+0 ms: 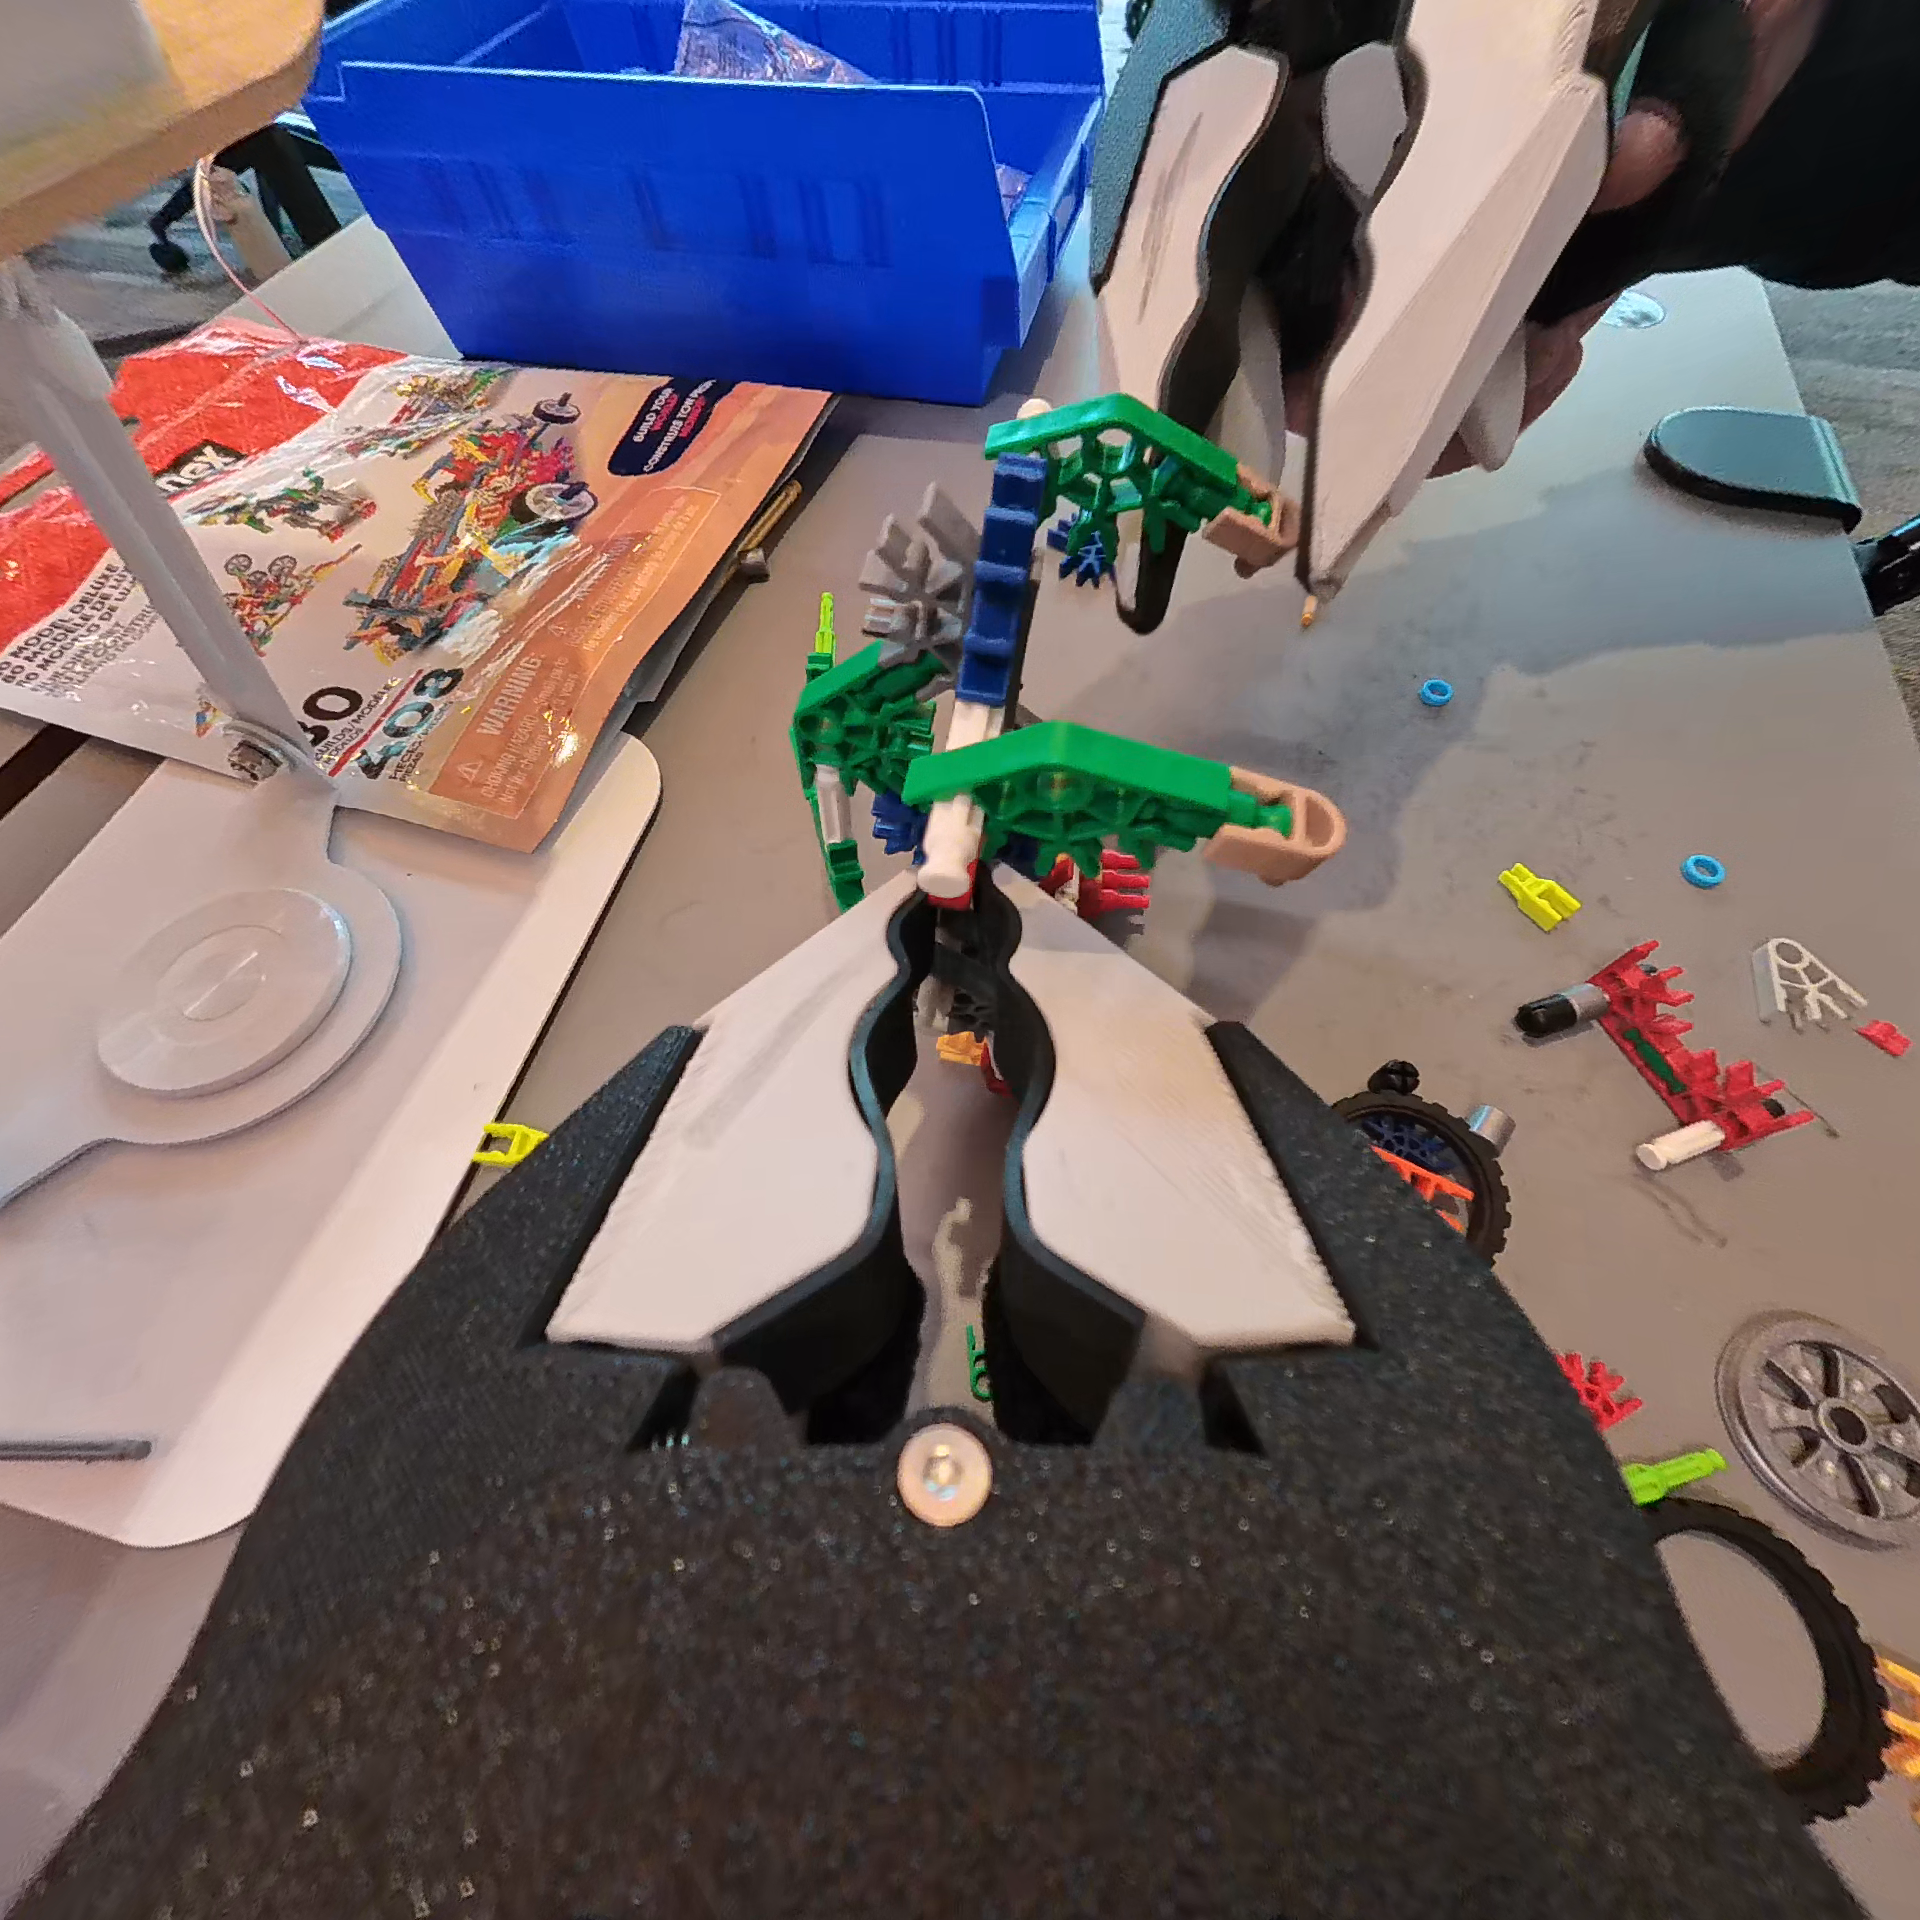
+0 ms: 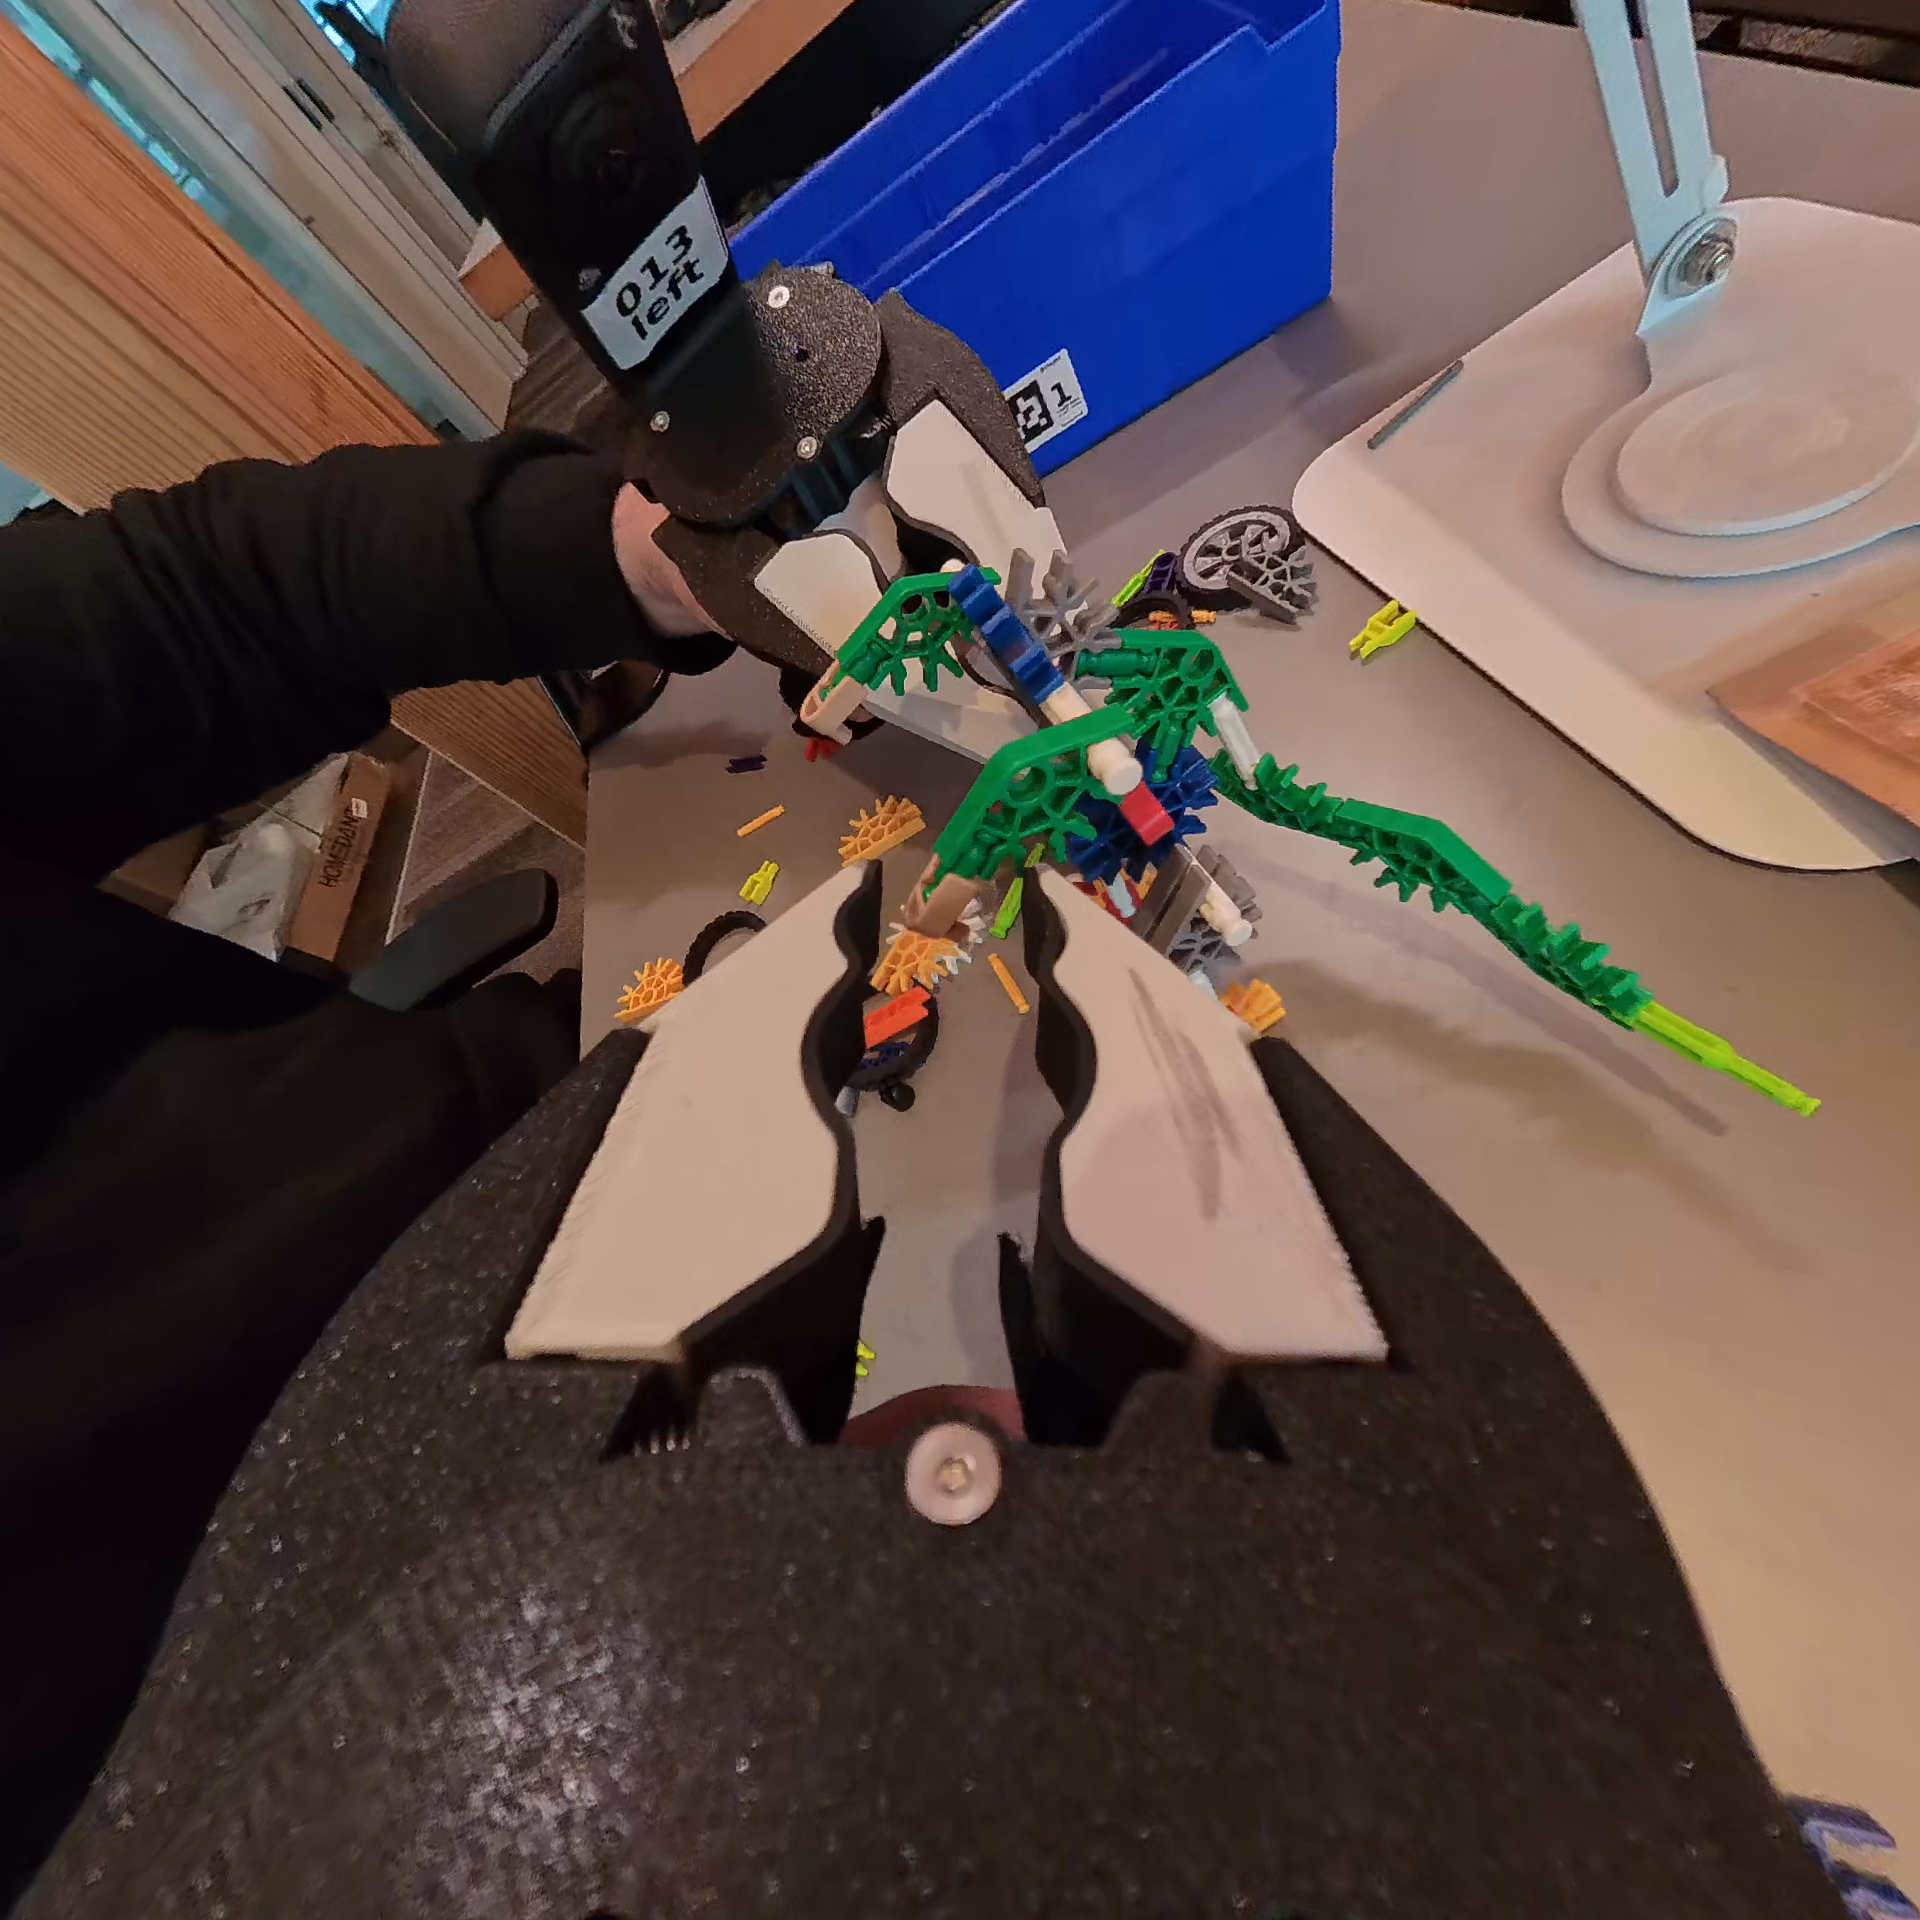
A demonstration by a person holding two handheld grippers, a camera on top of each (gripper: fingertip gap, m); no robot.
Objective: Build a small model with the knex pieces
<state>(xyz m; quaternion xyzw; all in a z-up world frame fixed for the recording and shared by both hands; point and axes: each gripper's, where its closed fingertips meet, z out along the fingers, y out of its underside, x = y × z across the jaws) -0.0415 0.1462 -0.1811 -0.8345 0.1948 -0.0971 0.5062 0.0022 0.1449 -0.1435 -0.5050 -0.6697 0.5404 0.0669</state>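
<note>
A construction-toy model [image 1: 1049, 790] of green panels, a blue strip, white rods and tan end clips stands over the grey table [image 1: 1558, 644]. My left gripper [image 1: 956, 902] is shut on the model's lower core, by a white rod and red piece. My right gripper [image 2: 951, 888] is open, its tips on either side of a tan clip [image 2: 935, 896] on one green arm. It also shows from above in the left wrist view [image 1: 1226, 613], around that clip [image 1: 1262, 530]. In the right wrist view the model [image 2: 1164, 675] has a long green tail [image 2: 1455, 873].
A blue bin [image 1: 675, 208] stands behind the model, with a printed plastic bag [image 1: 468, 540] to its left. A white stand base [image 2: 1714, 468] lies beside them. Loose red pieces [image 1: 1662, 1039], a grey wheel [image 1: 1839, 1434], a black tyre [image 1: 1787, 1642] and orange connectors [image 2: 881, 829] litter the table. The tips of one gripper are about 6 cm away from the tips of the other. The grey wheel [image 1: 1839, 1434] is about 20 cm from both grippers' fingertips.
</note>
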